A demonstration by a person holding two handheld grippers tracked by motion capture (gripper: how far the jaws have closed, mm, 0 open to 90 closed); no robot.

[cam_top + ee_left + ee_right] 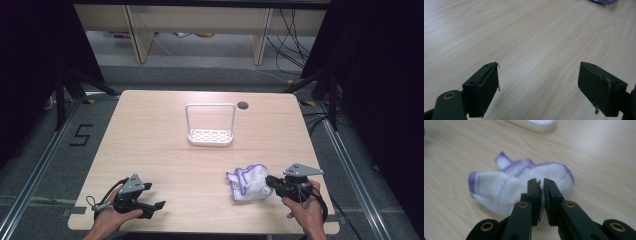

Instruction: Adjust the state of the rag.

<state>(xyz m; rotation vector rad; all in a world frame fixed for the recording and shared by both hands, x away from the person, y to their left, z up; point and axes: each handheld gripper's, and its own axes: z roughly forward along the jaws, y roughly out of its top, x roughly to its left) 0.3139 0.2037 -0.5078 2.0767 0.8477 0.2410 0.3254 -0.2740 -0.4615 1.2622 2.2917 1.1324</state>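
A pale wood-grain rectangular table [150, 145] stands on a grey floor, with dark curtains at both sides and light wooden furniture legs beyond its far edge. A small round dark grommet [243, 105] is set in the tabletop near the far edge.

Just left of the grommet stands a white plastic rack with a perforated base and a tall arched frame [210, 135]; its tray holds nothing.

On the near right part of the table lies a crumpled white cloth with purple edging [247, 183], well apart from the rack. The right gripper [273, 182], held in the person's right hand [306, 210], meets the cloth at its right side. In the right gripper view its jaws are drawn nearly together, with a fold of the cloth [524, 182] pinched between them. The cloth is bunched into soft lobes, its purple stripes following the hems.

The left gripper [156, 205], held in the left hand [112, 216] at the near left edge, has its jaws spread wide over bare wood, well apart from the cloth.
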